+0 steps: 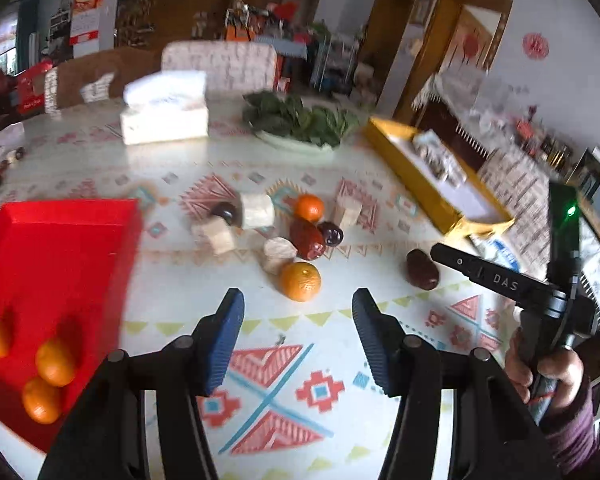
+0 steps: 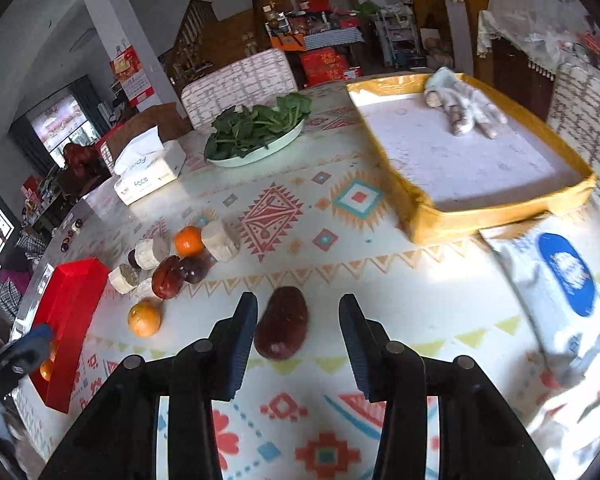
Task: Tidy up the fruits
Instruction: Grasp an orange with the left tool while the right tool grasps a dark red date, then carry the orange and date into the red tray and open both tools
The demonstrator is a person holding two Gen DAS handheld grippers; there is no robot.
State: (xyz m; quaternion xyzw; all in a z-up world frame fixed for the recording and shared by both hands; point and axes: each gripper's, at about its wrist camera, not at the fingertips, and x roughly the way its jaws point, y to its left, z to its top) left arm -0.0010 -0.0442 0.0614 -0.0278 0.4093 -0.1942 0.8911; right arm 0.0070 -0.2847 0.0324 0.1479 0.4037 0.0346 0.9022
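open tongs (image 1: 298, 326), oranges (image 1: 54, 362), red tray (image 1: 72, 216)

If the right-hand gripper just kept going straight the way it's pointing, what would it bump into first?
Most likely the dark red date: it lies on the tablecloth just ahead of the right gripper, between its open jaws, nearer the left one. Depth is hard to judge.

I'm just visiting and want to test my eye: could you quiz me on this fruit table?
1. How many oranges lie in the red tray?
2. True or false: the right hand-held gripper is clamped on the big red date.
3. Which orange is nearer the left hand-held gripper: A, the near orange; B, the far orange?

Key: 1. Three show. 2. False; its pads stand clear. 3. A.
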